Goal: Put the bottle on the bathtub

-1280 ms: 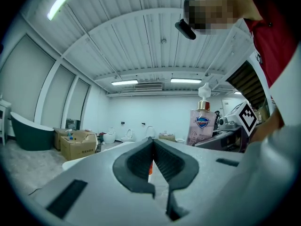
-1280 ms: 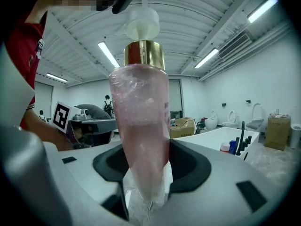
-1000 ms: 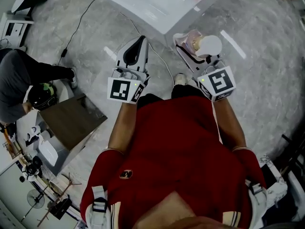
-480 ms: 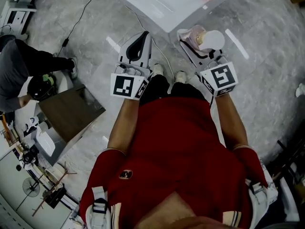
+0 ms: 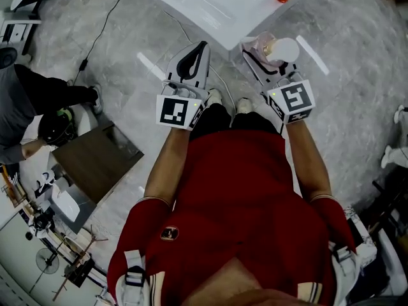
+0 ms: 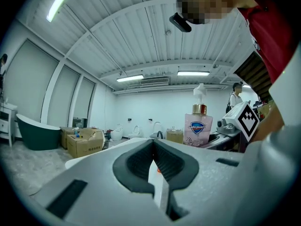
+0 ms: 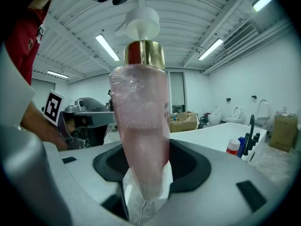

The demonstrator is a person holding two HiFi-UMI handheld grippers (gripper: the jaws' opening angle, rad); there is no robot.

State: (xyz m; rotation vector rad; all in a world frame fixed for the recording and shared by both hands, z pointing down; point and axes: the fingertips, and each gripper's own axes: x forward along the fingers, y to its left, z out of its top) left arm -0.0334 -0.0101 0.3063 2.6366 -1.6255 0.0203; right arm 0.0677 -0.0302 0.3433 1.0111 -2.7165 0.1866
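A clear pink pump bottle with a gold collar and white pump head stands upright between the jaws of my right gripper, which is shut on its lower body. In the head view the bottle and right gripper hang over the floor just short of the white bathtub. My left gripper is beside it, shut and empty, its tip near the tub's corner. In the left gripper view the jaws meet, with the bottle off to the right.
A red-capped bottle and a black faucet sit on the bathtub's rim. A person in dark clothes crouches at the left by a brown box. A cable crosses the marble floor. Cardboard boxes and a dark tub stand far off.
Both grippers have moved forward toward the bathtub and slightly down, the bottle still in the right one. The left gripper's tip now lies close to the tub's corner.
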